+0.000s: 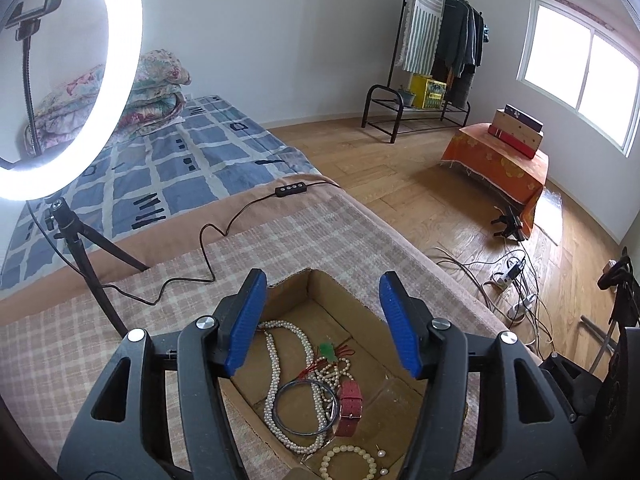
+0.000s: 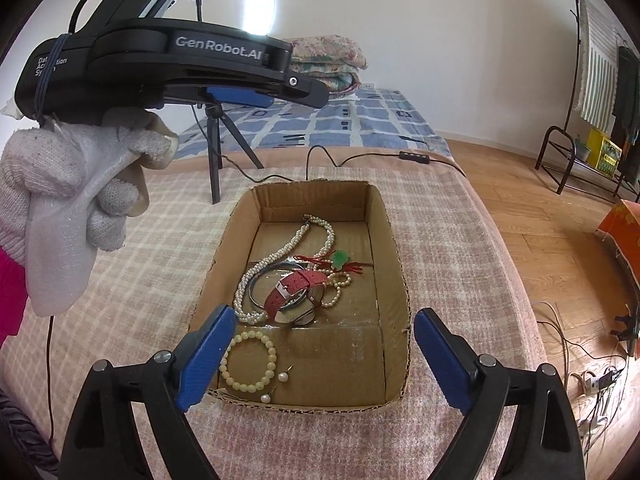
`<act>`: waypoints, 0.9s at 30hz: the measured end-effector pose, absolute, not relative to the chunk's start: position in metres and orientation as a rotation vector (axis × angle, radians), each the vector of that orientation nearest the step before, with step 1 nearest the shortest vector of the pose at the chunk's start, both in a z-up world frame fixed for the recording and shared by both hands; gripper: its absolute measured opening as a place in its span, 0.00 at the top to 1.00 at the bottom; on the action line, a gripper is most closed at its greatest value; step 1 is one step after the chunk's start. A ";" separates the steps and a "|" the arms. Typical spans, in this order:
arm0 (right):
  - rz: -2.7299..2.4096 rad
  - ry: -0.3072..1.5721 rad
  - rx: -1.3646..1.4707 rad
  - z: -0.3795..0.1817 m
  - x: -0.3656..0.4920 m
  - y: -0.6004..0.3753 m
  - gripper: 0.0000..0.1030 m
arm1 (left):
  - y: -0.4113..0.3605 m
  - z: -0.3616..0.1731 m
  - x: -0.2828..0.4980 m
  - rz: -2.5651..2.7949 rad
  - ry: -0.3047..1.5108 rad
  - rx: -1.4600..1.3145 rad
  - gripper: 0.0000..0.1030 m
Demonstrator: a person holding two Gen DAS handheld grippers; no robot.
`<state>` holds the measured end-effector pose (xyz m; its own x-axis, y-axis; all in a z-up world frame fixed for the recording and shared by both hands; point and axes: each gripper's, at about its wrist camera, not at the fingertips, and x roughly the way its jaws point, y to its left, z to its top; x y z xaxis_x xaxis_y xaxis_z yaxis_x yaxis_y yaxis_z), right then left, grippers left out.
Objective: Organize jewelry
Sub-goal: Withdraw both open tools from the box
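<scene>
An open cardboard box (image 2: 394, 248) (image 1: 348, 300) sits on a checked blanket. In it lie a long pearl necklace (image 2: 300, 236) (image 1: 274, 364), a red watch strap (image 2: 294, 286) (image 1: 350, 402), a metal bangle (image 2: 256, 284) (image 1: 306, 408), a green pendant on red cord (image 2: 340, 258) (image 1: 326, 349), a cream bead bracelet (image 2: 250, 360) (image 1: 348, 464) and pearl earrings (image 2: 283, 377). My left gripper (image 1: 322, 320) is open and empty above the box; it also shows at the upper left of the right wrist view (image 2: 240, 96). My right gripper (image 2: 324, 360) is open and empty over the box's near end.
A lit ring light on a tripod (image 1: 76, 248) stands on the bed at the left, its cable (image 1: 208, 248) trailing over the blanket. Folded quilts (image 1: 156, 92) lie behind. A clothes rack (image 1: 436, 52), an orange-covered table (image 1: 496, 164) and floor cables (image 1: 516, 280) are to the right.
</scene>
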<state>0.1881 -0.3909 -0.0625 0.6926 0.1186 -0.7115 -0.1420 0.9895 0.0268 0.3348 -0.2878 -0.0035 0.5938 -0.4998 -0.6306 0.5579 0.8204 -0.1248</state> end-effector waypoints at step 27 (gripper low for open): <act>0.079 0.709 -0.030 -0.010 0.133 -0.370 0.05 | -0.196 0.063 0.246 -0.528 0.589 0.051 0.41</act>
<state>0.1331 -0.3697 -0.0104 0.7559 0.0624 -0.6517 -0.0825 0.9966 -0.0003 0.2456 -0.1961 0.0632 0.7035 -0.4599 -0.5418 0.4885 0.8667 -0.1014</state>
